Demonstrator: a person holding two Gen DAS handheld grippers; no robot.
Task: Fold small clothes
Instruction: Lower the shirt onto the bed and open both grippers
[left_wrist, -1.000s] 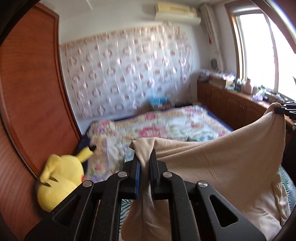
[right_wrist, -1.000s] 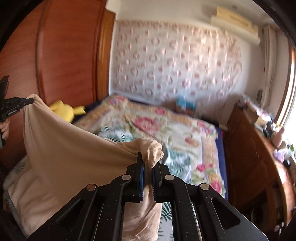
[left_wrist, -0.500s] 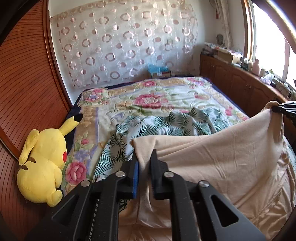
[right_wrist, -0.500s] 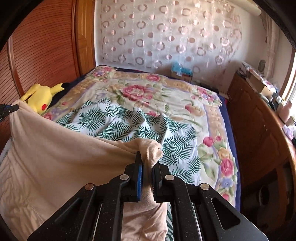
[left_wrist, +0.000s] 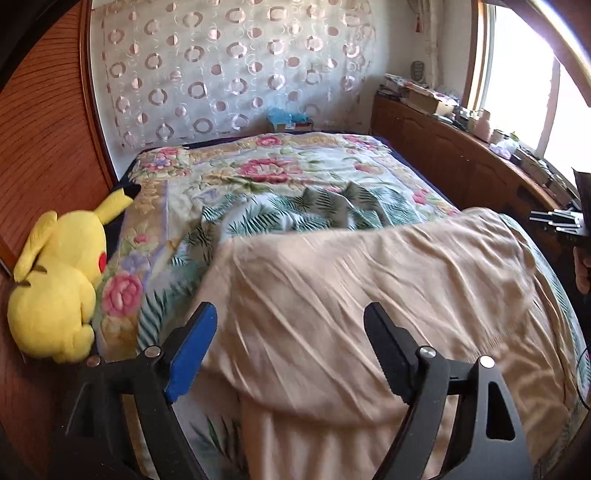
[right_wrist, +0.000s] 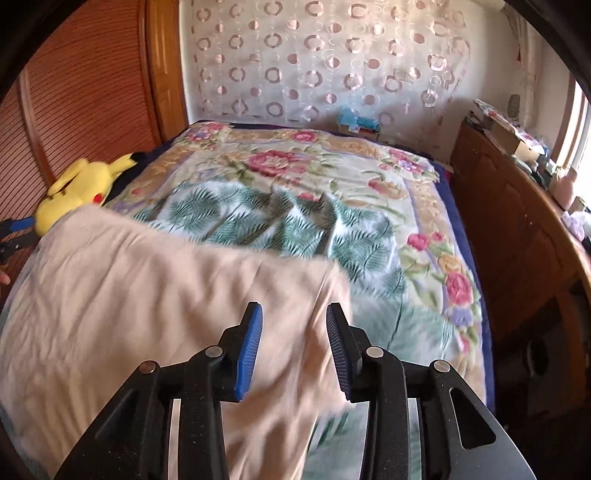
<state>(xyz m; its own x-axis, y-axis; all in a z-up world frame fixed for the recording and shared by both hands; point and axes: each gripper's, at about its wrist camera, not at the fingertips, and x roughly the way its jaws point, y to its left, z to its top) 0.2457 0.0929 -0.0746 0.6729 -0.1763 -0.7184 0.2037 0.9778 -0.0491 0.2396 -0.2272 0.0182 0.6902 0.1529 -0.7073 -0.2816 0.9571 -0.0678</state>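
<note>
A beige garment (left_wrist: 369, 295) lies spread over the near part of the bed, its far edge folded over. My left gripper (left_wrist: 290, 332) hovers over its left corner with jaws opening wide; cloth lies below them, not pinched. In the right wrist view the same beige garment (right_wrist: 147, 295) fills the lower left. My right gripper (right_wrist: 293, 332) is above its right corner, jaws opening, and the blue pads (right_wrist: 249, 350) no longer press the cloth. The right gripper's tips (left_wrist: 557, 221) show at the right edge of the left wrist view.
A floral and palm-leaf bedspread (right_wrist: 295, 206) covers the bed. A yellow plush toy (left_wrist: 59, 280) sits by the wooden wall panel on the left. A wooden cabinet (right_wrist: 517, 236) with clutter runs along the right under the window. A patterned curtain hangs behind.
Both grippers came down toward the bed and let go of the garment's corners. The cloth, held up and stretched between them before, now rests flat on the bedspread.
</note>
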